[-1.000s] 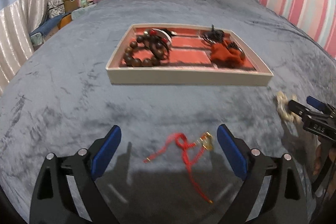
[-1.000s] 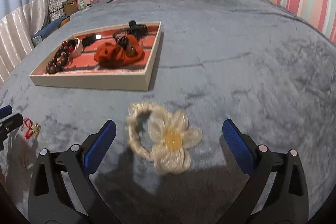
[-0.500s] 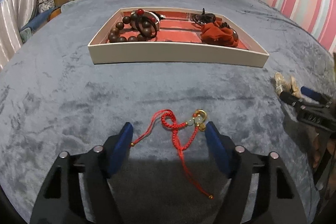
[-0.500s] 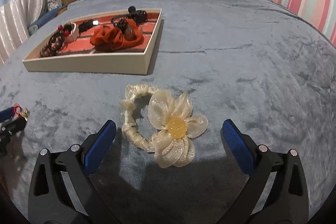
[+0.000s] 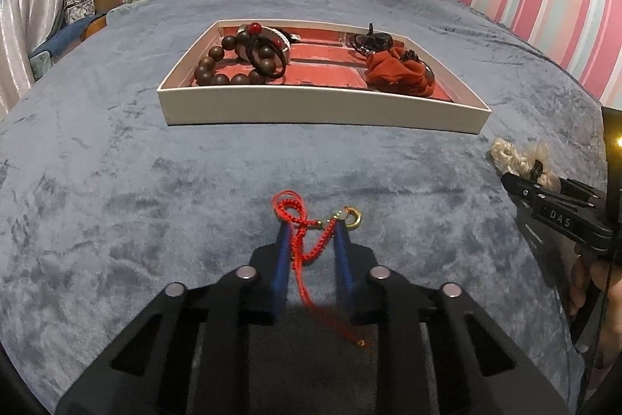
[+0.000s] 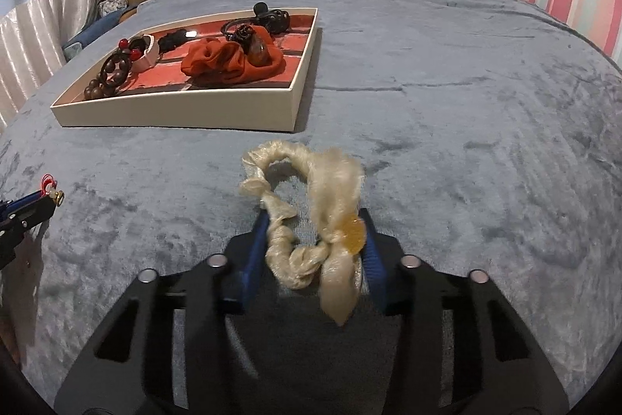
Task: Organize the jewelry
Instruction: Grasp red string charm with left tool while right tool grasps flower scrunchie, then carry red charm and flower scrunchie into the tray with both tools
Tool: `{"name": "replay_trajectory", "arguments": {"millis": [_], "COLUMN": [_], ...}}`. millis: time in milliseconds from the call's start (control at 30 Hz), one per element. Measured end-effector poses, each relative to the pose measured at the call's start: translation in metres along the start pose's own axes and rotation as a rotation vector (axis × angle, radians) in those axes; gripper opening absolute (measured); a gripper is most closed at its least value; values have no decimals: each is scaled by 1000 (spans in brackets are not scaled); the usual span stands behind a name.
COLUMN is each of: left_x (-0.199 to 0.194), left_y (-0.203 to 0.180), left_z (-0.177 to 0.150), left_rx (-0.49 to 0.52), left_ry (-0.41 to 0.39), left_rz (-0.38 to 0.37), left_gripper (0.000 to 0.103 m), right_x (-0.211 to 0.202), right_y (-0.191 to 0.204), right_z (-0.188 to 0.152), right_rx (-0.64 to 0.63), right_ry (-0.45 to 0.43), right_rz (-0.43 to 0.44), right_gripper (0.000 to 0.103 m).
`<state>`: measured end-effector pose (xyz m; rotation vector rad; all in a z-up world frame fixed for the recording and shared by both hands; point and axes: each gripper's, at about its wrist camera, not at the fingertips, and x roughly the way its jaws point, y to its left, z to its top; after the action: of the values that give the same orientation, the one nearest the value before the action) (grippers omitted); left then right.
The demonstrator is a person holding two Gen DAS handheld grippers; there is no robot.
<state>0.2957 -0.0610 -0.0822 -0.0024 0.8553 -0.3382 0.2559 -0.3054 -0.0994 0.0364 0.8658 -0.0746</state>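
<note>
Dim indoor light, heavy fisheye bending, dark vignetted corners, shadows beneath jaws

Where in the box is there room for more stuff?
The middle of the tray, between the beads and the orange scrunchie, shows bare red lining. Both ends are crowded. The blanket around it is bare.

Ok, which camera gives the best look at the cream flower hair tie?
The right wrist view: the cream flower hair tie fills the centre there, loop, petals and amber middle all visible between the closing fingers of the right hand-held gripper. The left wrist view catches only part of it at the right edge.
</note>
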Motion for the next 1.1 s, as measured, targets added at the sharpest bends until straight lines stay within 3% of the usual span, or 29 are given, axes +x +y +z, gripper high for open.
{"name": "replay_trajectory", "arguments": {"millis": [200,800,1100], "left_x": [-1,-16,-16], "left_y": [1,-3,-6], "left_z": [0,12,49], "left_rx": [-4,28,53], "left_ry": [-2,-55,-96], "left_rz": [-11,9,26], "left_gripper": [10,6,6], "right_x": [-1,-20,-32], "right_y": [1,-1,11], "right_z": [0,5,40], "right_rx": [-3,36,50], "right_ry": [-3,-63,-115], "right_rz": [16,44,64], "right_gripper": [18,13,13]}}
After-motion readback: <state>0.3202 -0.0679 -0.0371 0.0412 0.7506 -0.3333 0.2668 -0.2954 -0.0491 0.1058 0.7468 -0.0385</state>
